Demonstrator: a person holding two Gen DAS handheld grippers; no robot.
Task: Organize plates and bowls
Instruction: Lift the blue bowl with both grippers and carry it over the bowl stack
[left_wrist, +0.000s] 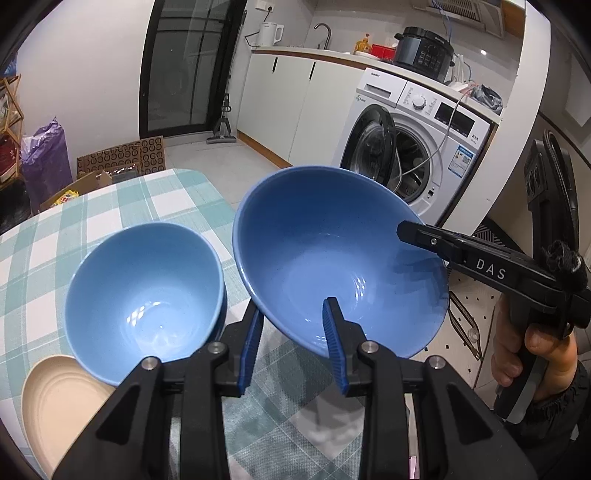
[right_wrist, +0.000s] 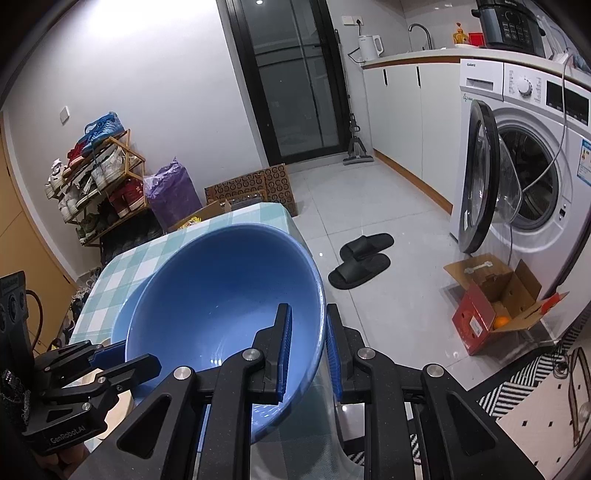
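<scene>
Looks not even half done. Holds the big blue bowl (left_wrist: 332, 251) up in the air, tipped, over the counter (left_wrist: 110, 206) edge, not resting on anything. Grips it with the right claw (right_wrist: 309, 354), squeezed onto the rim at 3 o'clock in the left wrist view, one finger inside the bowl and one outside. Puts the left claw (left_wrist: 293, 343) across the same bowl's rim at 6 o'clock, one finger in and one out, with a wide gap between them; cannot tell if it is pinching or only waiting there. Leaves the small blue bowl (left_wrist: 144, 291) sitting on the checked cloth at 9 o'clock from the big bowl, close beside it. Shows a darker blue edge under that small bowl, so maybe sits inside another bowl, but hard to be sure. Keeps the tan plate (left_wrist: 55, 406) flat on the counter at 7 o'clock from the small bowl, partly tucked under it. Needs more work, by the look of it: put the big bowl down in its place, then line up or stack the bowls and the plate neatly.
</scene>
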